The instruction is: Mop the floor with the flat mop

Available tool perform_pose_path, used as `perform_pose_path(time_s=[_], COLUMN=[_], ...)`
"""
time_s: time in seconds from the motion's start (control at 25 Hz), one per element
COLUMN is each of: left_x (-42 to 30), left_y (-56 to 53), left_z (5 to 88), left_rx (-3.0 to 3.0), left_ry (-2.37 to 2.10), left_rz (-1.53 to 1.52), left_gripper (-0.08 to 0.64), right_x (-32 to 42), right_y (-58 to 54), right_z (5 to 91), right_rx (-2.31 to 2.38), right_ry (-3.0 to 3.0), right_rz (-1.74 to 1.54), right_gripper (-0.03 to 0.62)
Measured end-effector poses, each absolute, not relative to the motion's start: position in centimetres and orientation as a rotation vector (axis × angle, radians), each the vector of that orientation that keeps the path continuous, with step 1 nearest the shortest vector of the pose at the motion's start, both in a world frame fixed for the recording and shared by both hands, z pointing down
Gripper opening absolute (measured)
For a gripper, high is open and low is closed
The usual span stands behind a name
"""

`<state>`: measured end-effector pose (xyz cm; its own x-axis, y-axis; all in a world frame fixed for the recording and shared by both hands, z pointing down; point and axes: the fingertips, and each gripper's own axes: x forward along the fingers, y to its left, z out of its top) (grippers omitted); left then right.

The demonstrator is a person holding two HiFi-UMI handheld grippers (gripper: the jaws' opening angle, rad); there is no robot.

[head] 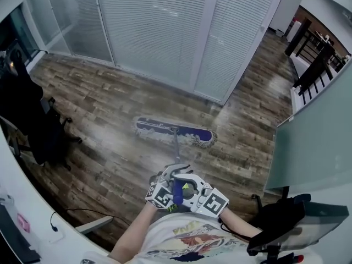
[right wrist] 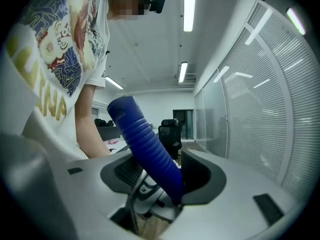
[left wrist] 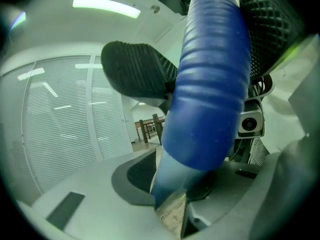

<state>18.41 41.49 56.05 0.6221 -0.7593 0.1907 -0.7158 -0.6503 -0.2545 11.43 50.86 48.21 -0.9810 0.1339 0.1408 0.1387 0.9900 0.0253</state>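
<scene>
The flat mop's blue head with its white fringe lies flat on the wood floor ahead of me. Its thin pole runs back to a blue ribbed grip at my waist. My left gripper comes in from the left. In the left gripper view the left gripper is shut on the pole just below the grip. My right gripper faces it from the right. In the right gripper view the right gripper is open; the grip leans on the right jaw, with a gap at the left pad.
A black office chair stands at the left beside a white desk. A glass wall with blinds closes the far side. Another dark chair is at my right, and a cable lies on the floor at lower left.
</scene>
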Motion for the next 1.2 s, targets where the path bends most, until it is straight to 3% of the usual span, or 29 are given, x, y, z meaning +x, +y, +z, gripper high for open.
perform_pose_path(time_s=[0.56, 1.2], left_x=[15.4, 10.3], left_y=[37.0, 14.0], left_z=[56.8, 56.6], left_rx=[-2.663, -2.661], left_ry=[1.243, 1.157], left_rz=[-0.378, -0.467], left_gripper=[0.064, 0.061], right_x=[8.1, 2.9], right_y=[46.2, 22.7], right_z=[49.3, 47.5], right_rx=[-0.179, -0.070], right_ry=[-3.045, -3.181], right_rz=[-0.009, -0.004], right_gripper=[0.230, 0.230])
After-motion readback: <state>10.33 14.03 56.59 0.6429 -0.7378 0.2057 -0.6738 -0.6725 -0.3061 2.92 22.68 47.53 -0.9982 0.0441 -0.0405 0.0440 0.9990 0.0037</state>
